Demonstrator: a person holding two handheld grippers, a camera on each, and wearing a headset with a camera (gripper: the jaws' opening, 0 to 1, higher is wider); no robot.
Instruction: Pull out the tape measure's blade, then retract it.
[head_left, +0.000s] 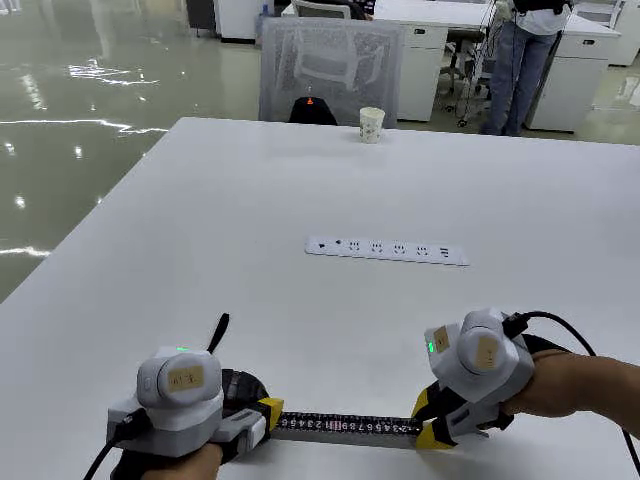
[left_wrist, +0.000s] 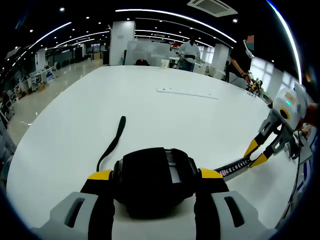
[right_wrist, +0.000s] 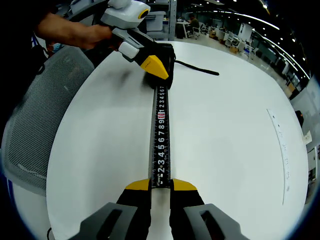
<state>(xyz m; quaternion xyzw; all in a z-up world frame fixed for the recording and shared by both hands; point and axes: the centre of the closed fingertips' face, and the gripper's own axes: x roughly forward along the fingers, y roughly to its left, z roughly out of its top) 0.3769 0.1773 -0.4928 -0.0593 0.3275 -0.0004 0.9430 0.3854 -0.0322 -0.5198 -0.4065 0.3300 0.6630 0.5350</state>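
Left gripper clamped on black rounded tape measure case at front edge of white table, right gripper pinching tip of dark numbered blade

blade | white numerals 2–9 | red 10 | then 1–7

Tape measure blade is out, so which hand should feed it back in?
Probably right. The right tongs pinch the blade tip and can walk it back; the left tongs just clamp the case.
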